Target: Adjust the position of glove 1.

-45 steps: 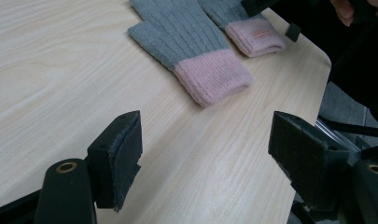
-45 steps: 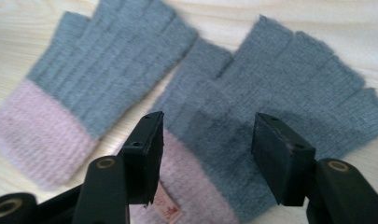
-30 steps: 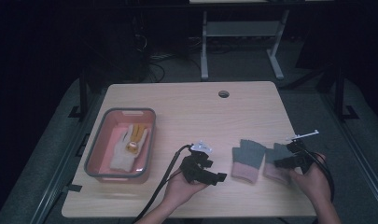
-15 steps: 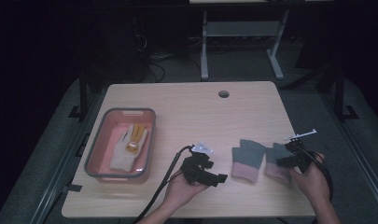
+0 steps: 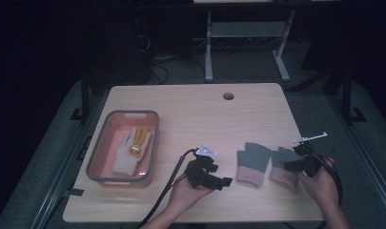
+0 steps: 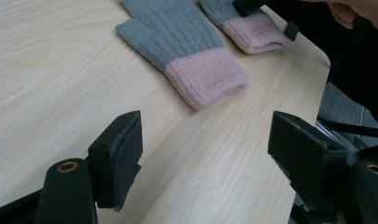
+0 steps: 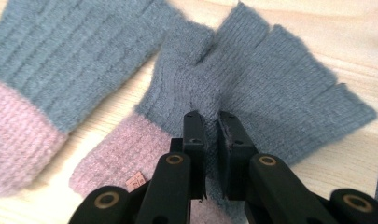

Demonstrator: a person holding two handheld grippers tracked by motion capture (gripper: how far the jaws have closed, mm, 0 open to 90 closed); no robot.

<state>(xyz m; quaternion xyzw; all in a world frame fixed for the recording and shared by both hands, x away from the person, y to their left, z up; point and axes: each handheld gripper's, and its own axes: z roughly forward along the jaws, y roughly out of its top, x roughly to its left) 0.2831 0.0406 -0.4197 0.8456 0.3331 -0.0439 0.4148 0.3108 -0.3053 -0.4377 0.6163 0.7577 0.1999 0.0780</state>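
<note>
Right gripper view: right gripper (image 7: 209, 122) jaws just been closing, now pinched on fold of right glove (image 7: 270, 93) at mid-palm, knit puckered btwn pads. Glove flat on table (image 5: 190, 102), just beside its twin, left glove (image 5: 251, 162), near front-right edge. Left gripper (image 6: 205, 149) jaws wide, nothing btwn, pointing at left glove. Tub (image 5: 96, 157) w/ white glove (image 5: 126, 155) well apart, far left. Tip: lift straight & slow, check grip bites both knit layers; avoid dragging neighbour; pinch looks shallow, may slip.
</note>
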